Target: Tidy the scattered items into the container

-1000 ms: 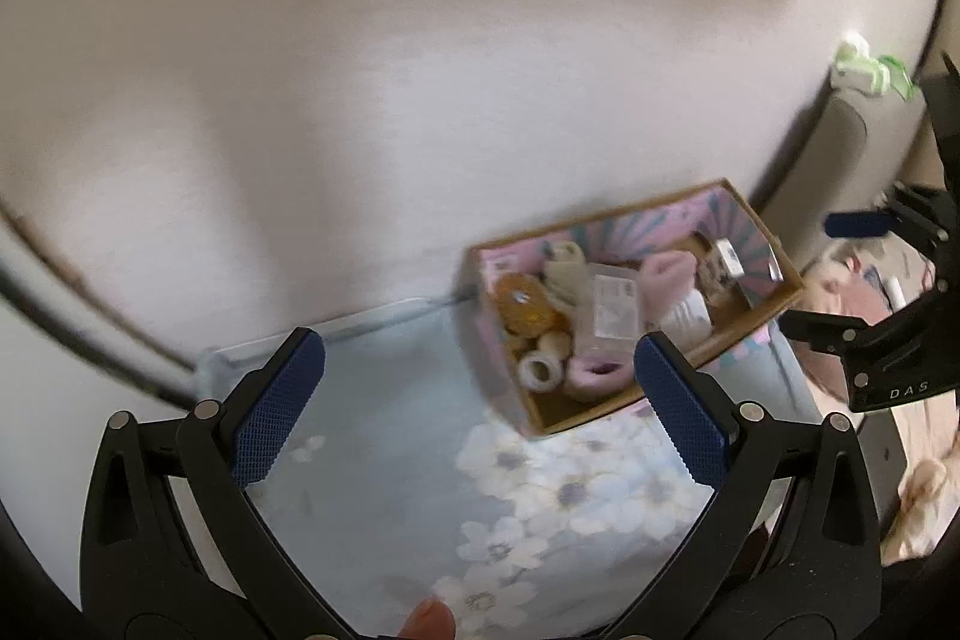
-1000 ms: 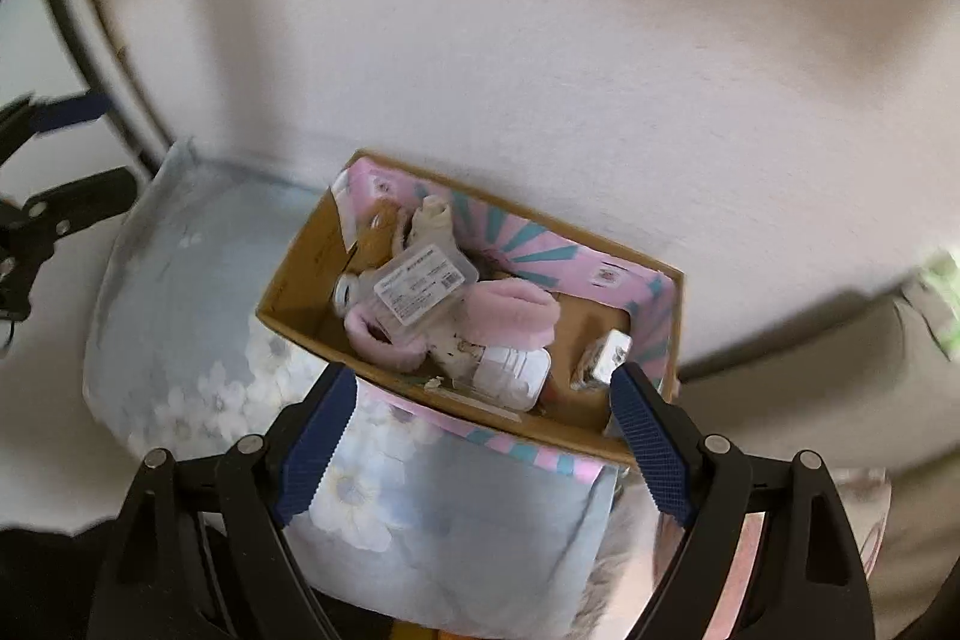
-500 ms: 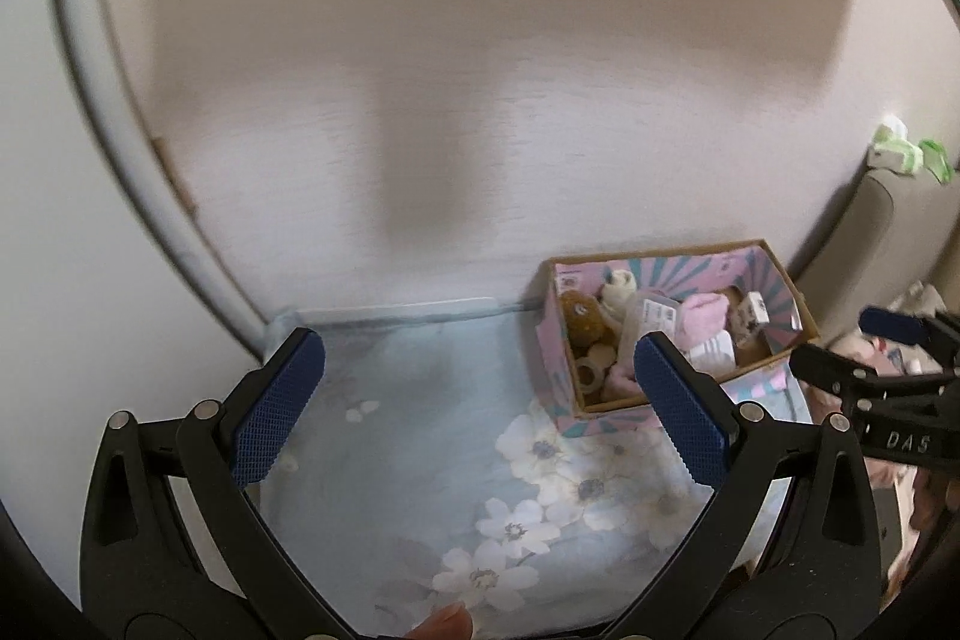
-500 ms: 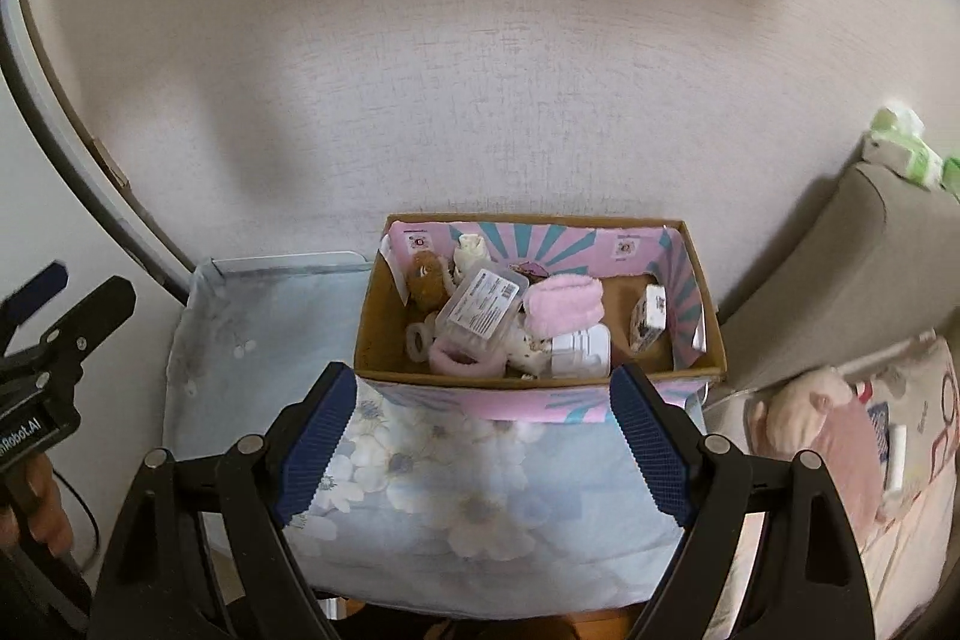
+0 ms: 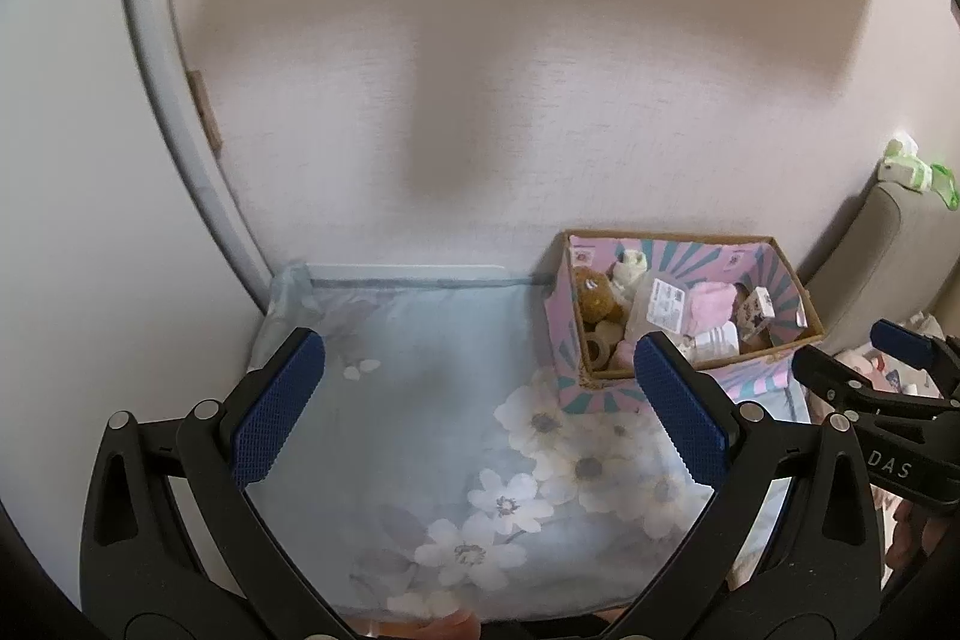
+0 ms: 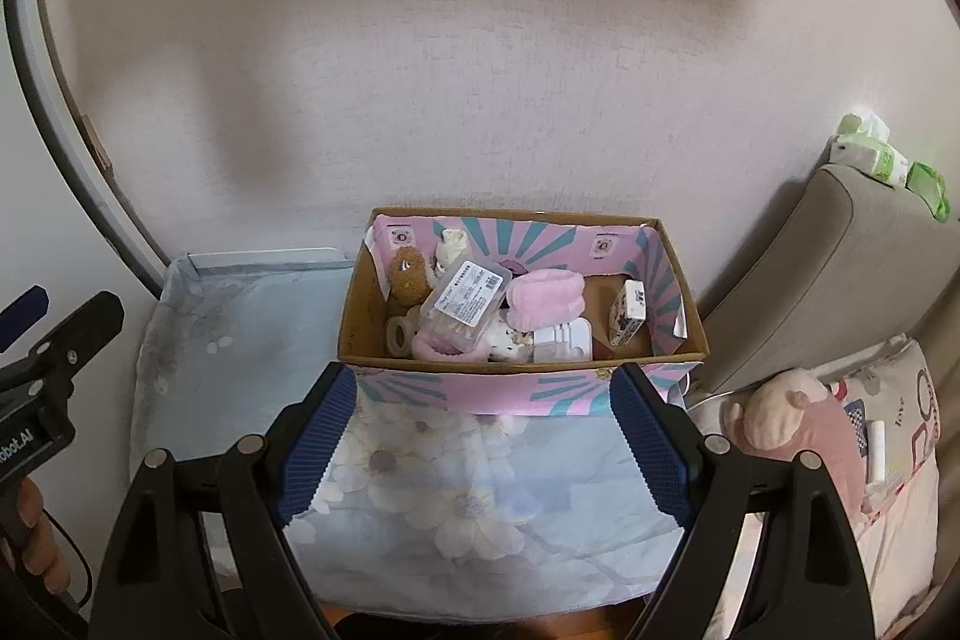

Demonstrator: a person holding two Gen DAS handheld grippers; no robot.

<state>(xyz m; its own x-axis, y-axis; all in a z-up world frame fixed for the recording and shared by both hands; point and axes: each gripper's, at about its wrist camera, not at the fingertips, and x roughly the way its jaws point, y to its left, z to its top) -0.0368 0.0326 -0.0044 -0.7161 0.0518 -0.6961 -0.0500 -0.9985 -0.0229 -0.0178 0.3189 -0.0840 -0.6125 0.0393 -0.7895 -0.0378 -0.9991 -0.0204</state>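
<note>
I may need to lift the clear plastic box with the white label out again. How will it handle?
The clear plastic box looks rigid and probably light. Its smooth lid may be slippery. It lies tilted on other items in the cardboard box, so pushing may shift it.

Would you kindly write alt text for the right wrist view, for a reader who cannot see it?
An open cardboard box full of small items, including a plastic case and a pink cloth, stands on a floral sheet against a wall. The open, empty right gripper frames it from below; the left gripper shows at the left edge.
</note>
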